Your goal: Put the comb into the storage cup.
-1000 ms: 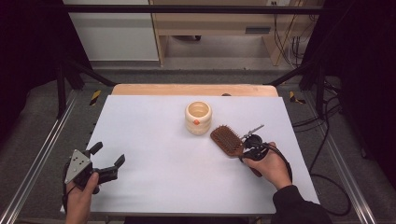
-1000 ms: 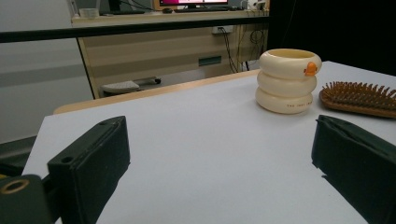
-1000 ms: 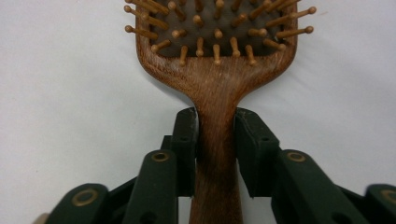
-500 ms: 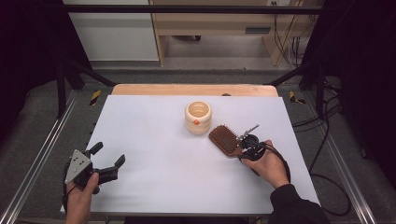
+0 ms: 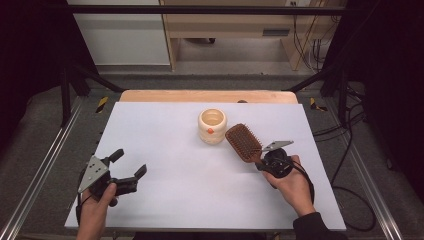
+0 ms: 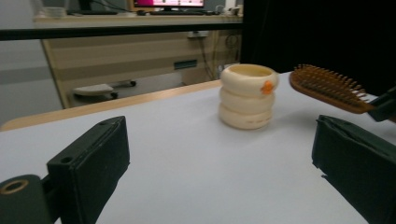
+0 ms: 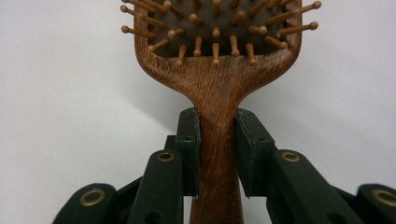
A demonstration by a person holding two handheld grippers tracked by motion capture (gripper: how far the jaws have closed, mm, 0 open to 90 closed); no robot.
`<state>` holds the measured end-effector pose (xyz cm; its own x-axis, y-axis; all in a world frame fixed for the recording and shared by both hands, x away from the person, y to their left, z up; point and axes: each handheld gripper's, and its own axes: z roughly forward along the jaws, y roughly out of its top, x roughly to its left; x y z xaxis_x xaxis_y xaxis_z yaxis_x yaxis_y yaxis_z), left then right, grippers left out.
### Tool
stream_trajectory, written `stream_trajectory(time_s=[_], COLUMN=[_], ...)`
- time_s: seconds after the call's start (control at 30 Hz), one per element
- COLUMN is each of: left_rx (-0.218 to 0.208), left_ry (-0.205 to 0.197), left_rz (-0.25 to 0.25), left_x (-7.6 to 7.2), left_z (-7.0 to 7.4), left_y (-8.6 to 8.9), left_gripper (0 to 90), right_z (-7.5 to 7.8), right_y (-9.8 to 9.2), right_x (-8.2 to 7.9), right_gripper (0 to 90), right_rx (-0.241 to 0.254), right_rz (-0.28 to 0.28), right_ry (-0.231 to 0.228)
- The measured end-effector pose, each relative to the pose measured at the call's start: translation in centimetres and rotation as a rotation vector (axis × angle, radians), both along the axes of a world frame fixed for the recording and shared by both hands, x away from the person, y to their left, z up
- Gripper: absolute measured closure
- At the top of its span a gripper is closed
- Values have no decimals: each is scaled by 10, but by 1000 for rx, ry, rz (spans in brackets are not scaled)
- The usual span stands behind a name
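Hairbrush (image 5: 243, 142) bristles up, head angled up-left

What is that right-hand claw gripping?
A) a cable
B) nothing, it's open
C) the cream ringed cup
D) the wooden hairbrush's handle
D: the right claw has both black jaws pressed against the handle of the brown wooden paddle hairbrush, bristles facing the camera.

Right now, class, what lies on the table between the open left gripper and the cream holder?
Nothing: in the high view, bare white tabletop runs from the left gripper to the cream holder. The left gripper view agrees.
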<state>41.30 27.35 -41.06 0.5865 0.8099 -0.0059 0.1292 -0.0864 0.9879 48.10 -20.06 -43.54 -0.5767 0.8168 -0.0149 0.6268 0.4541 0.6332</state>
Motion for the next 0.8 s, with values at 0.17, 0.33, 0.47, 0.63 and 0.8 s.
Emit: stream_trajectory(time_s=[0.17,0.33,0.47,0.63,0.8], left_rx=[-21,-50,-55,-112,-119], left_ry=[7,38,54,75,85], left_rz=[-69,-124,-154,-172,-199], left_x=[16,34,45,55,63], left_z=[22,42,49,56,63], left_y=[-32,-67,-93,-118,-136], left_gripper=[39,38,38,40,39], right_z=[4,10,13,16,19], right_y=[-5,-10,-12,-9,-1], right_x=[-9,-15,-17,-18,-19], right_gripper=[732,732,732,732,732], right_rx=[80,154,196,246,265], right_rz=[-31,-46,-45,-56,-27], right_ry=[-80,-176,-191,-214,-262])
